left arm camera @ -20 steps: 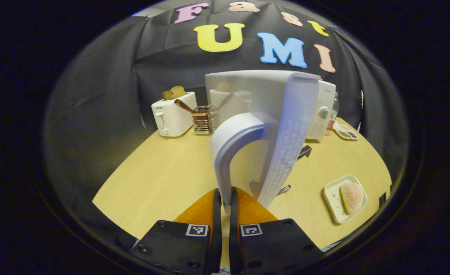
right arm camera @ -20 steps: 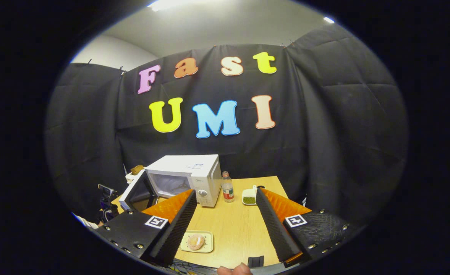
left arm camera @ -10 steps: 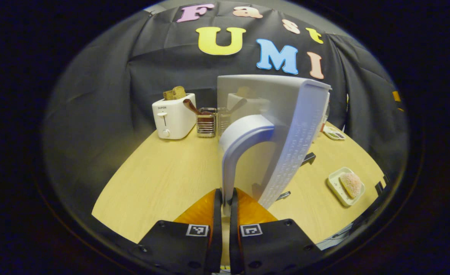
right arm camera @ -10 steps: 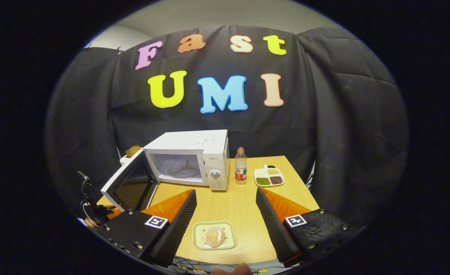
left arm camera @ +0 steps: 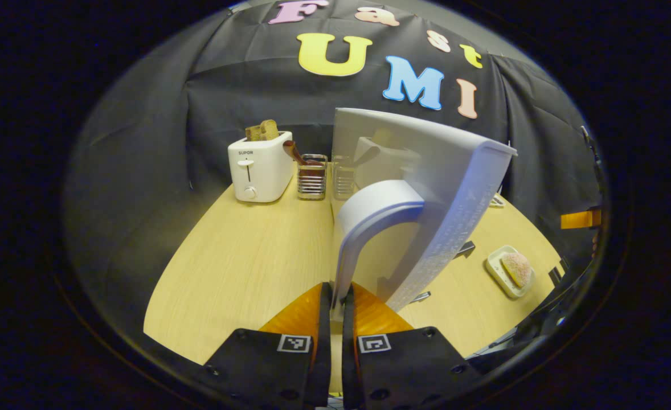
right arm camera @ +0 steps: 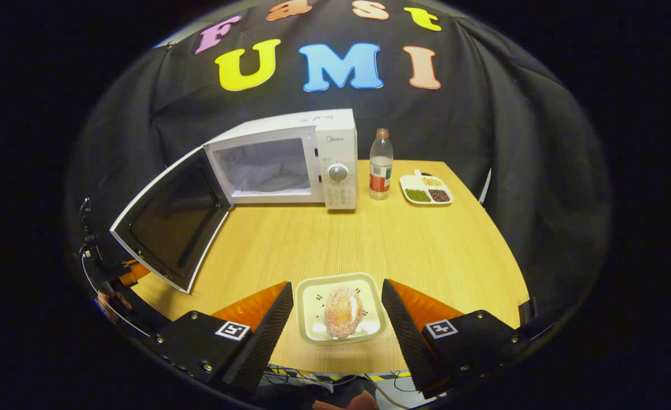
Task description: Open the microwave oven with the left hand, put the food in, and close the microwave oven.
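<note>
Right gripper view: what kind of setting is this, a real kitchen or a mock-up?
Most likely a staged recording booth, not a real kitchen: a wooden table stands against black cloth walls, with kitchen props set out on it, a microwave with its door open, a bottle and a toaster.

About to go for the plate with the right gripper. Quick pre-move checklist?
1. Microwave door swung wide: ok.
2. Left gripper shut on the door handle: ok.
3. Microwave cavity free for the plate: ok.
4. Right gripper open, fingers either side of the plate: ok.
5. Food sits centred on the plate: ok.
6. Finger height against the plate rim: cannot tell.
</note>
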A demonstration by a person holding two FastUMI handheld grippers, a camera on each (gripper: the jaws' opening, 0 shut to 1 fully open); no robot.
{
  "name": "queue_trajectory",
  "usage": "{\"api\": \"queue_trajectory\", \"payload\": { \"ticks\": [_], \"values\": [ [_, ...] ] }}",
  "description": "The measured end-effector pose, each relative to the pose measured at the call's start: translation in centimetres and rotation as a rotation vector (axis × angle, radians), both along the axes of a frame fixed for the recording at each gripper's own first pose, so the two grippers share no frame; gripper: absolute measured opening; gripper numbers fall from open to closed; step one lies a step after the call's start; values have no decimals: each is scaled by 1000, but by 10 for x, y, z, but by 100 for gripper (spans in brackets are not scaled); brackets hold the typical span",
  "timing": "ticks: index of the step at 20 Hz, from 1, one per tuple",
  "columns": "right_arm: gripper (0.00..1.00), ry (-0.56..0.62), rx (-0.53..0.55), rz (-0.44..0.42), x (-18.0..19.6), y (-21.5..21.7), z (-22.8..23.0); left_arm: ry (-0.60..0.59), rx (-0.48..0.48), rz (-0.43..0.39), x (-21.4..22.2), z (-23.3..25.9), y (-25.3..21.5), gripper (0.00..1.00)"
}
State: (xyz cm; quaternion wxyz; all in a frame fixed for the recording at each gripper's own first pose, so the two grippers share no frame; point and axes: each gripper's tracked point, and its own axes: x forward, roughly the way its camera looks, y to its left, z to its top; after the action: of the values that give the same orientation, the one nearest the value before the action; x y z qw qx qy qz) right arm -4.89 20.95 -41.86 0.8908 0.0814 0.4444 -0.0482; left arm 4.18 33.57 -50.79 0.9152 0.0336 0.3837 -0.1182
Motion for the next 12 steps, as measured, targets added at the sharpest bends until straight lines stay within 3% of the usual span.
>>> {"api": "queue_trajectory", "payload": {
  "ticks": [3,7,12],
  "values": [
    [96,87,45,-8,-7,4,-40,-20,-10,58,-3,13,10,31],
    [96,158,38,32,2,4,-88,-44,64,133,-27,38,25,33],
    [96,225,19,93,7,1,-127,22,154,254,-69,49,12,33]
  ]
}}
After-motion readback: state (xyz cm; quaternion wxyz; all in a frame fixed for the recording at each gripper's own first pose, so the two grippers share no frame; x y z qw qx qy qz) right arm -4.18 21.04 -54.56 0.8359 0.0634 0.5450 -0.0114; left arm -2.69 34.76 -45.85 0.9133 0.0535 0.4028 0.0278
